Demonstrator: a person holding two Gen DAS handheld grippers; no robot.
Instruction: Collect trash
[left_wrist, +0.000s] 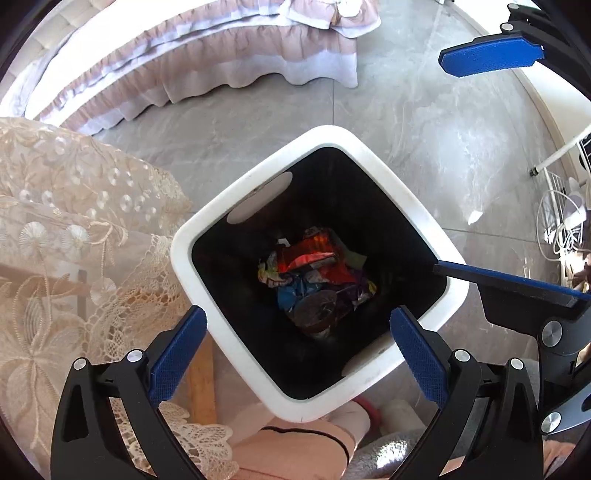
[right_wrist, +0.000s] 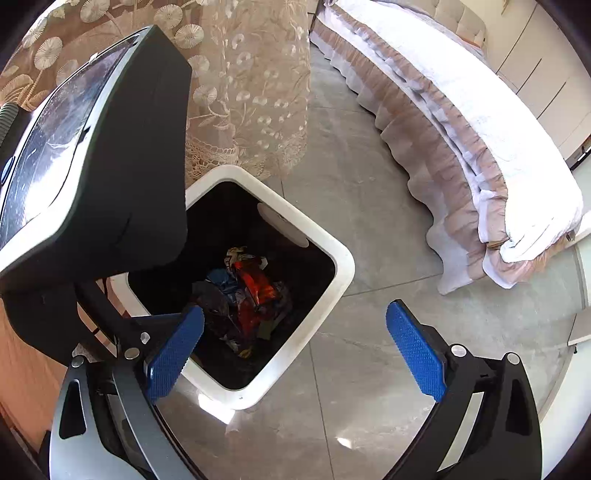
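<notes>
The bin (left_wrist: 421, 206) looks like smooth white plastic with a matt black inside, and the wrappers (left_wrist: 314, 273) in it are crinkly, shiny foil or plastic, hard to say which. Floor (left_wrist: 424, 122) is glossy grey stone-look tile. The tablecloth (left_wrist: 74, 206) is sheer cream lace, embroidered. The bed skirt (right_wrist: 443, 147) is soft ruffled cloth. The gripper pads (right_wrist: 413, 350) are blue knurled rubbery stuff on matt black plastic arms.

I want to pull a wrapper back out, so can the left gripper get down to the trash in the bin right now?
Probably yes. The left gripper is open and empty above the white bin's uncovered mouth, with nothing between it and the crumpled wrappers at the bottom, though they lie deep inside.
</notes>
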